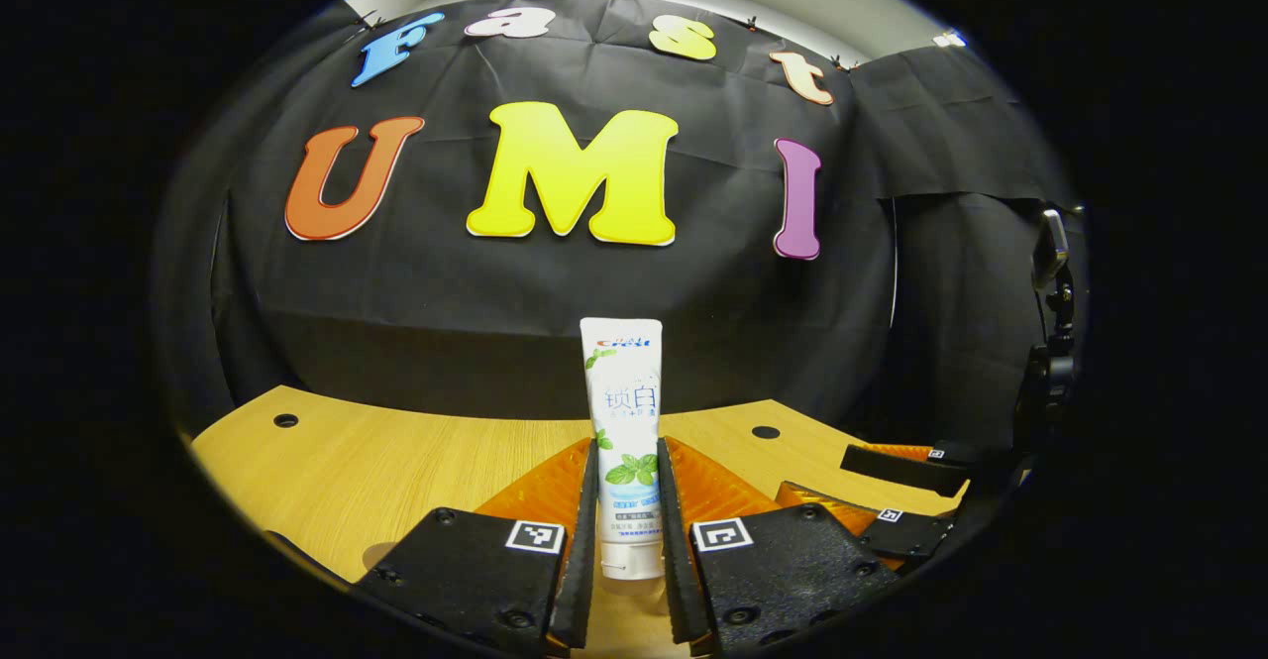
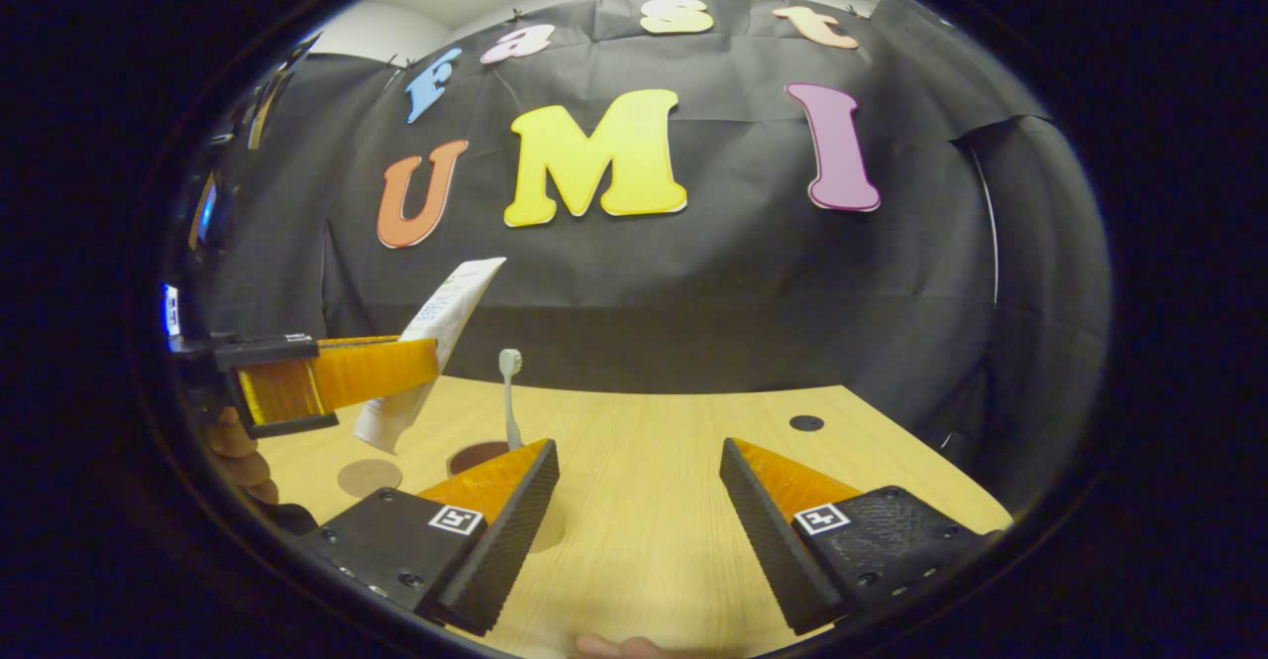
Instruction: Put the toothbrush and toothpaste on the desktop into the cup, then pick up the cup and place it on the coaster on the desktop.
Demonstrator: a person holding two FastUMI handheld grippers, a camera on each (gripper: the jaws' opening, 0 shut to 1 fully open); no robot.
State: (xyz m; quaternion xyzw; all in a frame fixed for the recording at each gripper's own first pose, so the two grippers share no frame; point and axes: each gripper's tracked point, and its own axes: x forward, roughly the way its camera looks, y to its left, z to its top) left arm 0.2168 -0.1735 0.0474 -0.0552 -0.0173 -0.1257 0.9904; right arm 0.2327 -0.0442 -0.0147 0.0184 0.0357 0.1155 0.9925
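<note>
Clamped between both fingers of our left gripper [image 1: 628, 530], one toothpaste tube [image 1: 625, 441] stands upright, cap end down, lifted clear of the wooden desktop [image 1: 396, 461]. From the right gripper view we see that same left gripper [image 2: 396, 370] at far left, a hand [image 2: 243, 461] behind it, with the tube tilted above a cup [image 2: 475, 457]. One toothbrush [image 2: 509, 391] already stands in that cup, bristle head up. One round coaster [image 2: 369, 478] lies flat just left of the cup. Our right gripper [image 2: 639, 500] hangs wide open over bare wood, holding nothing. We count two round holes in the desktop in the left gripper view. Black cloth walls the booth behind.
</note>
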